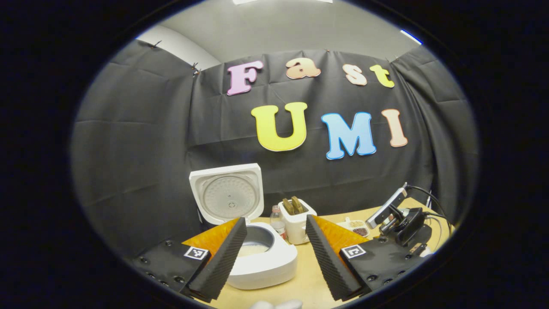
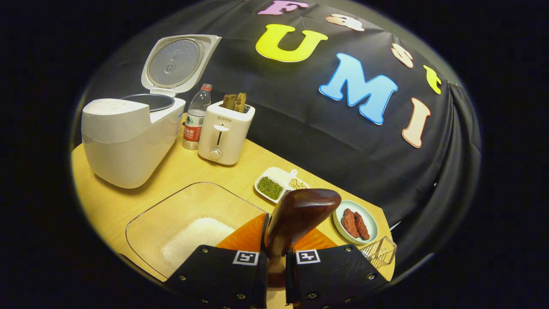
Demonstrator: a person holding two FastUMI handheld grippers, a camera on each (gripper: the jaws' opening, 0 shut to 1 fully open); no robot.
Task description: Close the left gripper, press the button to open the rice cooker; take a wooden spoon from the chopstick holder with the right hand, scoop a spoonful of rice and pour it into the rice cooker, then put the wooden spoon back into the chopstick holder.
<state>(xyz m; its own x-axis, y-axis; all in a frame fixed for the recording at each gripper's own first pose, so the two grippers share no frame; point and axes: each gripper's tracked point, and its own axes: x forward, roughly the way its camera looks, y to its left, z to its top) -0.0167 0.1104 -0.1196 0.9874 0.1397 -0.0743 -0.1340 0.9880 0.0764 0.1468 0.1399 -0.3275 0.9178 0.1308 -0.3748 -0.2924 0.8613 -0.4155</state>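
The spoon (image 2: pixel 300 214) stands closest, clamped by its handle in my right gripper (image 2: pixel 274 253), bowl up and forward over the bench (image 2: pixel 128 201), ready, I judge, for scooping. Just below and left lies the clear tray (image 2: pixel 171 214) with its heap of rice (image 2: pixel 193 240). Beyond it the cooker (image 2: pixel 128 137) stands with lid (image 2: pixel 178 62) up, so pouring is unobstructed. My left gripper (image 1: pixel 274 249) hangs before the cooker, fingers apart, holding nothing.
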